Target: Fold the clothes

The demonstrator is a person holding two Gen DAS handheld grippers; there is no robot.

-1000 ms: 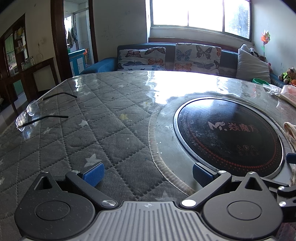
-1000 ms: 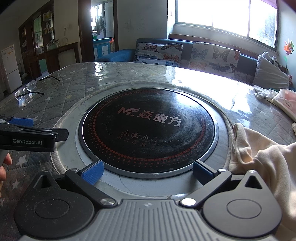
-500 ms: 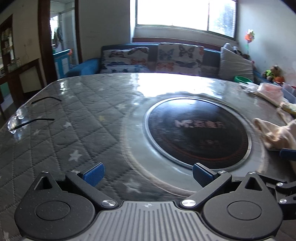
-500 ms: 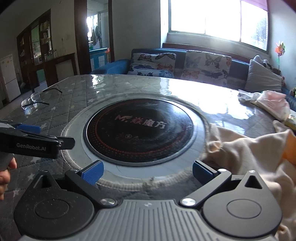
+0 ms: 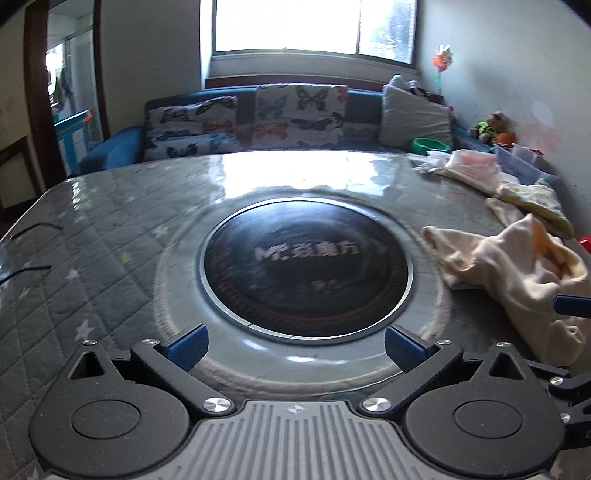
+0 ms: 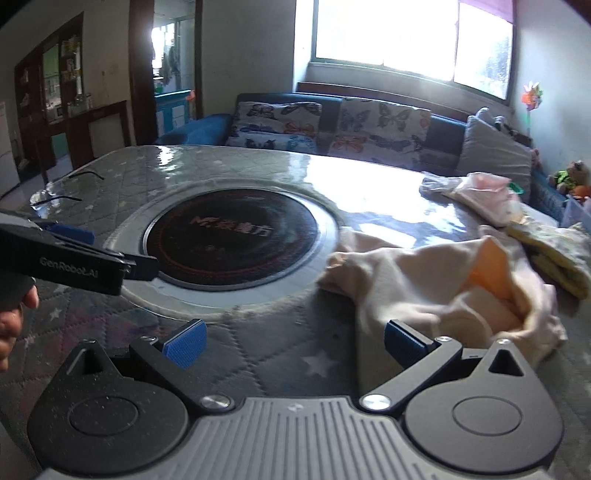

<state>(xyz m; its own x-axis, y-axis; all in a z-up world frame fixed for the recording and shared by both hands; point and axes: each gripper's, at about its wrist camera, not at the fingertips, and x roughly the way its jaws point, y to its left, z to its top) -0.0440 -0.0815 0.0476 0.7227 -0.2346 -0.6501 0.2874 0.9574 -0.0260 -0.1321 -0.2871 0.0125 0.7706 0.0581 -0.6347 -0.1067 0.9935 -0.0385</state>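
Two tools, both with blue pads spread apart and nothing between them: left tool hangs over the near rim of the round black cooktop; right tool sits low with its right pad at the near edge of the cream garment. Garment lies crumpled, not flat, ahead-right of the right tool, orange lining showing, one end reaching toward the cooktop ring. Risks, as a guess: closing on a bunched heap could catch several layers at once and spoil the fold; a pull could drag cloth over the yellow patterned piece just beyond it, or snag it; the glossy cover looks slippery, so cloth may slide. Glasses far left of the left tool could get swept. Bench is grey quilted with stars under clear film, more pale clothes at far right. Room: butterfly-cushion sofa, bright window, doorway at left.
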